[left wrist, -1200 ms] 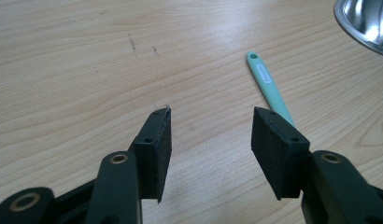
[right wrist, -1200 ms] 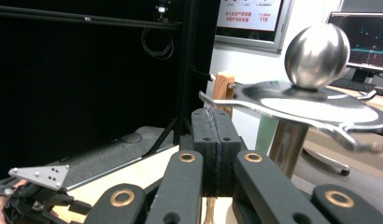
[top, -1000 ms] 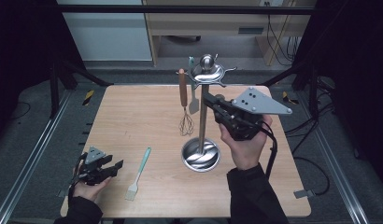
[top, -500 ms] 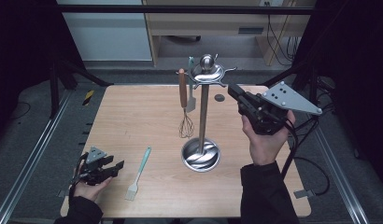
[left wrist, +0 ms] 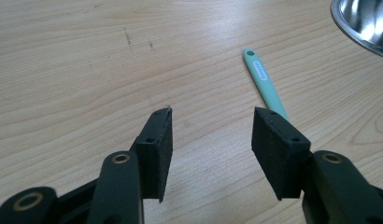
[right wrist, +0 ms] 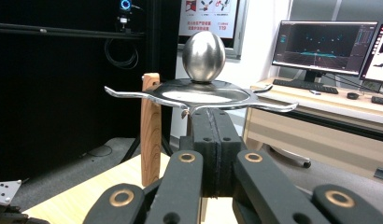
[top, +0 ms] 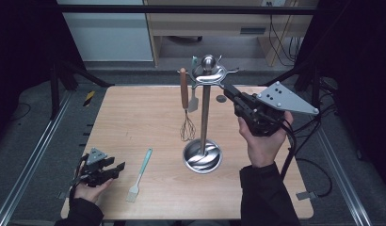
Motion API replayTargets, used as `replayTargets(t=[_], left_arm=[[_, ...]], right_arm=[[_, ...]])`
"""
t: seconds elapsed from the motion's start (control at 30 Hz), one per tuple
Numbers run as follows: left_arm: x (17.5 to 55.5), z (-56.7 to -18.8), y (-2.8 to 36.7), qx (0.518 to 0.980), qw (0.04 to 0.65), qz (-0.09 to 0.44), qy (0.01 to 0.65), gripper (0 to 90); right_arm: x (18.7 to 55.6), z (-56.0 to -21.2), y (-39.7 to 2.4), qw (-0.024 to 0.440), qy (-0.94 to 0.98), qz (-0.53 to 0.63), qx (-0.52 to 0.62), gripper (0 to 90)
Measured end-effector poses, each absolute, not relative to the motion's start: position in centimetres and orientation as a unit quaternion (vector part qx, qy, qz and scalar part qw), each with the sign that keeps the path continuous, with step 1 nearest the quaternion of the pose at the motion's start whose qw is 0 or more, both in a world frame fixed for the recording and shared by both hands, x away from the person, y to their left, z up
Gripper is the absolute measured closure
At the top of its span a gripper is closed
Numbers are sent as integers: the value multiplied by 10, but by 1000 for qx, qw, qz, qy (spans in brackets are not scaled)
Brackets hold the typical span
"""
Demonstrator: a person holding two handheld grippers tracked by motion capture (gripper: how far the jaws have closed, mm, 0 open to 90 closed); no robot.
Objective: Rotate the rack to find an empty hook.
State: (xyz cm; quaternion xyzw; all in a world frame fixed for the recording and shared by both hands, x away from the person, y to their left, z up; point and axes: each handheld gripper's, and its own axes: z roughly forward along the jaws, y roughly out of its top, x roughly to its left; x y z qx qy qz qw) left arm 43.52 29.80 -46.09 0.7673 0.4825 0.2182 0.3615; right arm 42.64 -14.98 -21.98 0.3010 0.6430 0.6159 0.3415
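Left gripper [top: 116,168] low at the table's [top: 134,117] near-left corner, held in the left hand [top: 90,186], jaws pointing right across the wood; in the left gripper view [left wrist: 210,133] the two black pads stand well apart with bare tabletop between them, nothing held. Teal pastry brush [top: 139,175] flat on the table just right of that gripper, handle end pointing away from the person, pale bristles toward the near edge; in the left gripper view its teal handle [left wrist: 265,84] runs past the right pad, apart from it. Wire whisk [top: 184,101] with wooden handle hangs upright from a left hook of the utensil stand [top: 205,122]; small spatula [top: 193,101] hangs just right of it, close to the pole. Stand is a steel pole on a round shiny dish base, centre of table, ball knob and hooked plate on top. Right gripper [top: 229,90] raised in the right hand [top: 261,141] right of the stand, tips at the hook plate's right side; right gripper view [right wrist: 213,119] shows pads pressed together with nothing seen between them, tips just under the plate's rim [right wrist: 201,97]; contact cannot be told. Small dark disc [top: 221,99] on the table behind the gripper.
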Motion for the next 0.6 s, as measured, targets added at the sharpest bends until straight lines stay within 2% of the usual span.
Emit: replayTargets(t=[0.23,0.37,0.6], left_arm=[[435,-460,298,767,363,217,483,482],[435,-459,299,765,365,214,485,481],[436,-459,297,769,361,207,484,478]], right_arm=[[424,-220,-150,340,645,616,298,900],[425,-230,-156,338,649,605,313,809],[431,-283,-176,332,662,567,361,648]])
